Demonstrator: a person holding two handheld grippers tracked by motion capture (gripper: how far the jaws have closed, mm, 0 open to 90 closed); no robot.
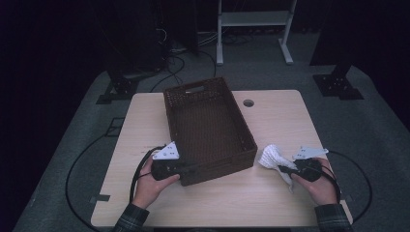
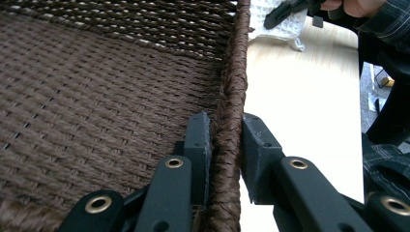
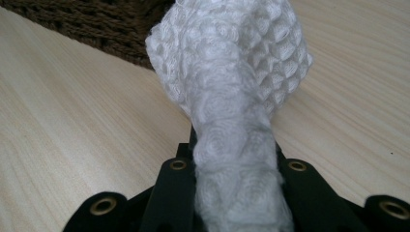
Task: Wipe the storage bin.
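Note:
A dark brown woven basket (image 1: pixel 208 125) stands in the middle of the light wooden table (image 1: pixel 280 116), with nothing inside it. My left gripper (image 1: pixel 191 167) is at the basket's near left corner. In the left gripper view its jaws straddle the braided rim (image 2: pixel 231 96), one pad inside and one outside, both against the weave. To the right of the basket, my right gripper (image 1: pixel 283 168) is shut on a white waffle-textured cloth (image 1: pixel 270 155). The cloth (image 3: pixel 232 72) bunches up out of the jaws and hides the pads.
A round cable hole (image 1: pixel 248 103) lies in the table behind the basket's right side. Bare tabletop runs along the near edge between my hands. A white frame (image 1: pixel 251 29), dark stand bases (image 1: pixel 338 84) and cables sit on the floor beyond.

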